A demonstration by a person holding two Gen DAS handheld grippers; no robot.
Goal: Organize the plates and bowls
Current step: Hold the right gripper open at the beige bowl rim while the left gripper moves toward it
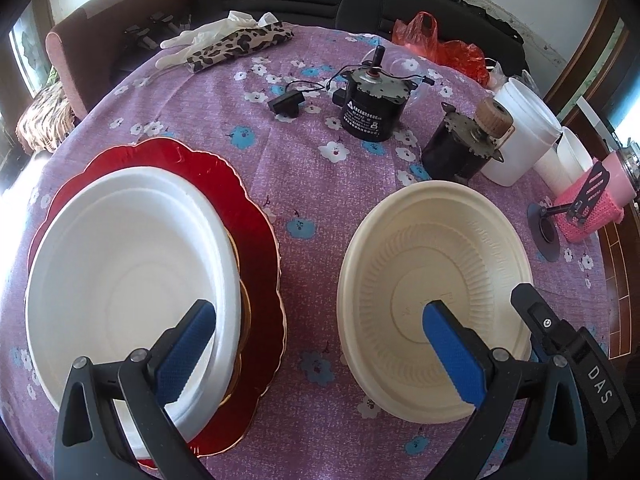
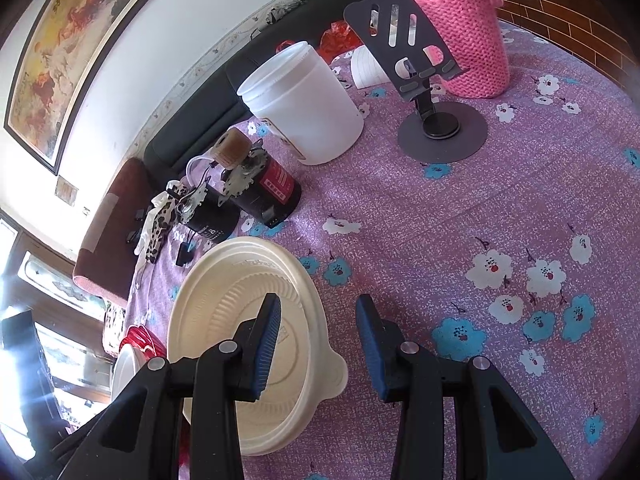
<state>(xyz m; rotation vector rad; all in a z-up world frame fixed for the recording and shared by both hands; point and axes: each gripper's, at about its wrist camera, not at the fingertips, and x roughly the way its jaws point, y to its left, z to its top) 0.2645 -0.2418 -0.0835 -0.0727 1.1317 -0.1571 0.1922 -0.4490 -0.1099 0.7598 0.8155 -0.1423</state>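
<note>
A white foam bowl (image 1: pixel 120 272) sits on a red scalloped plate (image 1: pixel 256 248) at the left of the purple flowered table. A cream ribbed bowl (image 1: pixel 436 280) stands to the right; it also shows in the right wrist view (image 2: pixel 236 312). My left gripper (image 1: pixel 316 312) is open and empty above the gap between them. My right gripper (image 2: pixel 316 312) is open, with its left finger (image 2: pixel 268 340) inside the cream bowl and the right finger outside its rim. The right gripper's tip (image 1: pixel 532 312) shows in the left wrist view by the bowl's right edge.
Two black motors (image 1: pixel 372 108) (image 1: pixel 460 148), a white tub (image 1: pixel 520 132), a grey phone stand (image 2: pixel 432 120), a pink knitted-sleeve cup (image 2: pixel 464 40), a leopard cloth with a glove (image 1: pixel 236 44) and a red bag (image 1: pixel 440 48) fill the table's far side. A dark sofa stands behind.
</note>
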